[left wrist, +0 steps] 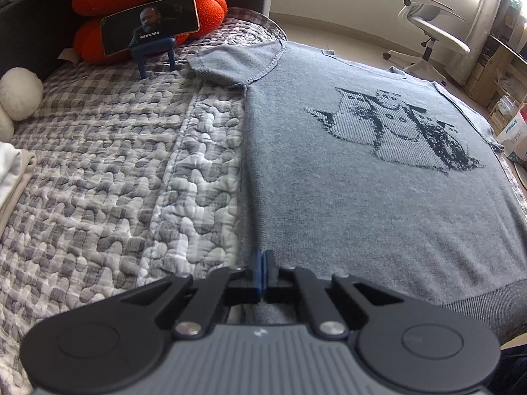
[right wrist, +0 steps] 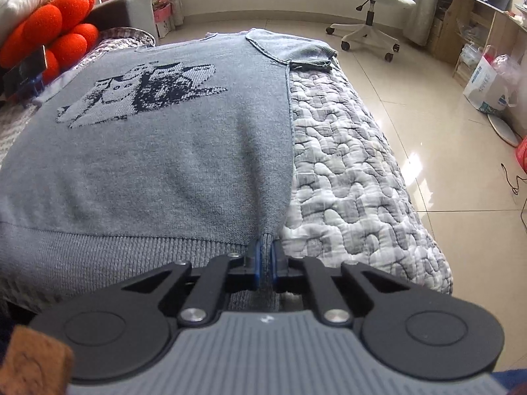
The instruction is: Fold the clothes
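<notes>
left hand-held gripper [left wrist: 263, 256]: clamped on grey sweater [left wrist: 378, 197] hem corner | right hand-held gripper [right wrist: 264, 253]: pinching opposite hem corner

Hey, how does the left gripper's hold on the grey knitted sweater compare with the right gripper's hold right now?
The left gripper pinches the grey knitted sweater at its bottom left corner; the right gripper pinches the bottom right corner. The left jaws look fully pressed together, while the right jaws show a narrow gap with ribbed hem fabric between them. Both are black with blue pads and both grip the hem edge over the checked quilt.
</notes>
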A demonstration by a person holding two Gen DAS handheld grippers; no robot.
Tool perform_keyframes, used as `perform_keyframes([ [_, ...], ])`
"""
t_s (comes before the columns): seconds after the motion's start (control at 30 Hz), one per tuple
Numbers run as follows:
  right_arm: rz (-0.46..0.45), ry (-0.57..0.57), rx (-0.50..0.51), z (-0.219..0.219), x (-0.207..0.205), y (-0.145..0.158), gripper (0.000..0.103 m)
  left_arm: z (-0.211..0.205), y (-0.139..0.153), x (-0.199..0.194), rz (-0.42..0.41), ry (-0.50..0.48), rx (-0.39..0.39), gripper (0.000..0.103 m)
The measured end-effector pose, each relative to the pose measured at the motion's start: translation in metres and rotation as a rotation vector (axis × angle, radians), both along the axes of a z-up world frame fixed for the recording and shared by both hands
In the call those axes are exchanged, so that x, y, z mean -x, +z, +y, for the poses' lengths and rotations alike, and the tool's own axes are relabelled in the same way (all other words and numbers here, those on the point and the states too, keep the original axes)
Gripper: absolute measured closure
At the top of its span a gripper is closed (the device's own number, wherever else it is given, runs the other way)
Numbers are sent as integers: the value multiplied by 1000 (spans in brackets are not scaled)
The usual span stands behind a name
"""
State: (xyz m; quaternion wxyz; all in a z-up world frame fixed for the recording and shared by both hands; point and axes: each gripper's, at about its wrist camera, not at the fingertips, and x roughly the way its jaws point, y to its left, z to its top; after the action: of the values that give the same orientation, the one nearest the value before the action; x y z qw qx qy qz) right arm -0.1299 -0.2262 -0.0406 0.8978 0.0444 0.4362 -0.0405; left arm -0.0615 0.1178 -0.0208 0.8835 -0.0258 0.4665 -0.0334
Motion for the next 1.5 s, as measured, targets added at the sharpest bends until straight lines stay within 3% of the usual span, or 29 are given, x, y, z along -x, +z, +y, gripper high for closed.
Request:
perform_keyframes([
  [0.07, -28, -1, -7, 0, 1, 4, 88, 1, 0, -1, 5, 4, 10, 101],
  [0.13, -70, -5, 33, 5, 3, 9, 70, 4, 0, -2, 7, 18, 26, 100],
  [0.17, -103, -7, 60, 7, 5, 13, 52, 6, 1, -2, 6, 28, 38, 99],
  [0.2, -140, 3, 84, 10, 8, 17, 49, 8, 1, -2, 5, 39, 48, 98],
  [0.37, -259, 122, 139, 30, 15, 31, 49, 14, 4, -4, -11, 83, 63, 97],
  [0.73, -331, 354, 49, 86, 16, 36, 49, 33, 8, -10, -29, 183, 128, 97],
  [0.83, -320, 411, 31, 106, 15, 32, 50, 30, 8, -10, -29, 170, 129, 97],
  [0.97, -295, 474, -31, 127, 14, 26, 75, 28, 8, -12, -29, 166, 127, 97],
  [1.07, -281, 506, -39, 142, 14, 22, 81, 28, 7, -14, -24, 165, 135, 97],
  [1.5, -194, 575, -54, 180, 6, -3, 81, 10, 0, -16, 11, 76, 99, 93],
])
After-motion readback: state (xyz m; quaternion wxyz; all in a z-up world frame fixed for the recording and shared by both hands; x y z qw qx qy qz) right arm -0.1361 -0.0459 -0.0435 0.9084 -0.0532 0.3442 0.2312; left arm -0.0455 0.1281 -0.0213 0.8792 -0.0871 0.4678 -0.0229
